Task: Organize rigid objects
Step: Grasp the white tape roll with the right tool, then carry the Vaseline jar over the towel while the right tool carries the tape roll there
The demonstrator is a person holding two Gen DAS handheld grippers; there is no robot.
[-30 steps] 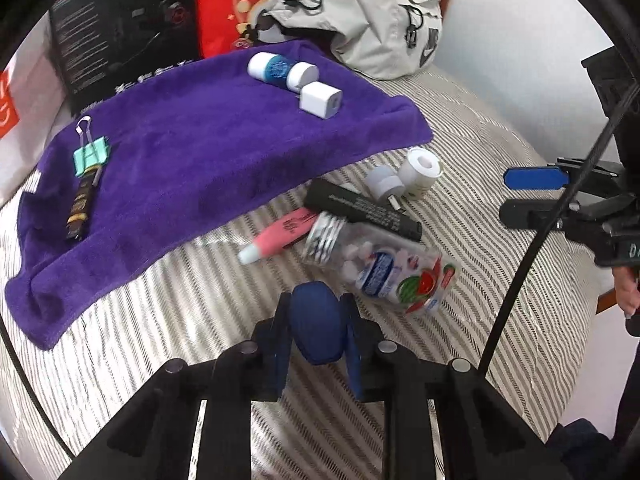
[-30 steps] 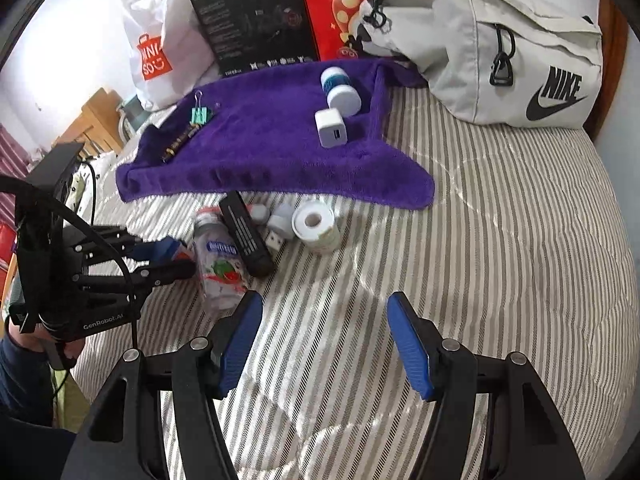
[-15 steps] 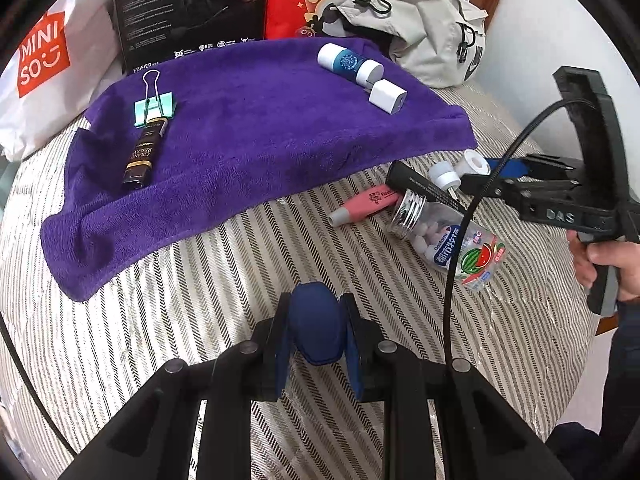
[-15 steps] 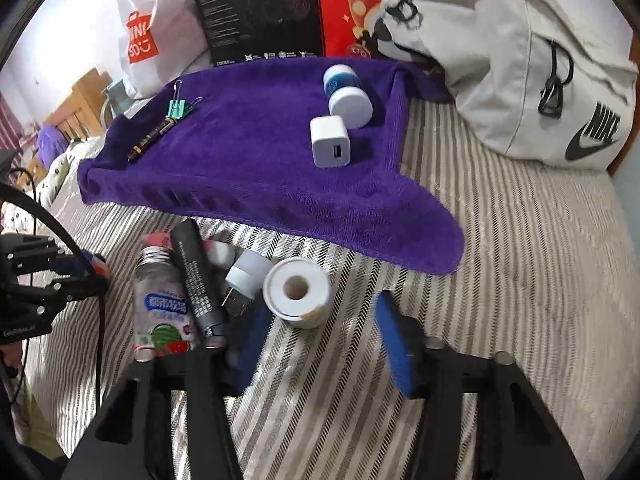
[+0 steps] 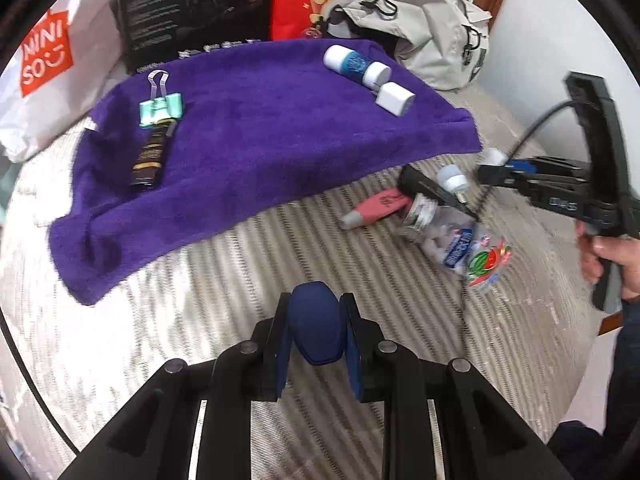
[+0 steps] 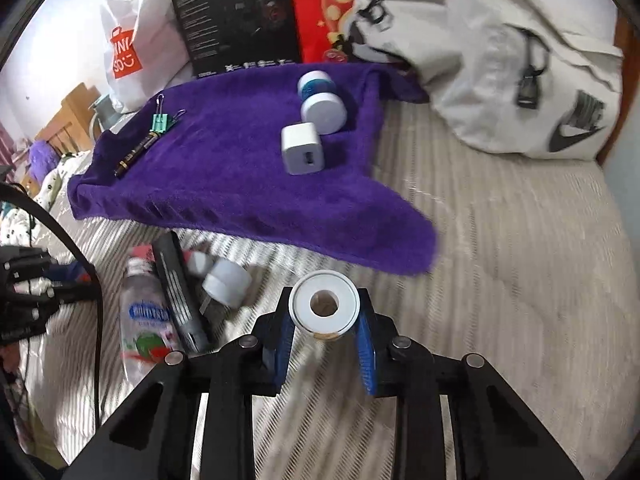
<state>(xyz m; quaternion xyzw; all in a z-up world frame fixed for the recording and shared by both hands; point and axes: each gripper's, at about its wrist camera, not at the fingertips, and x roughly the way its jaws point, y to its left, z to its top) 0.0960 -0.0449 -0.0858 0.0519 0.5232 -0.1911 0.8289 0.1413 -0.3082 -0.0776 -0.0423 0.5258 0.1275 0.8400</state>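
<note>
Your right gripper (image 6: 324, 332) now clamps the white tape roll (image 6: 324, 305), its hole facing the camera, just off the near corner of the purple towel (image 6: 224, 176); half a second ago those fingers stood apart with the roll lying loose on the striped bedcover (image 6: 500, 280). Your left gripper (image 5: 316, 340) is still pinched on a dark blue oval object (image 5: 316, 328), held over the bedcover below the towel's near edge. On the towel lie the white charger cube (image 6: 301, 153), the blue-and-white jar (image 6: 322, 98), the green binder clip (image 6: 160, 122) and a dark pen (image 6: 134, 154). Just off the towel's near edge remain the candy bottle (image 6: 146, 320), black stick (image 6: 178, 288) and white plug adapter (image 6: 226, 282).
</note>
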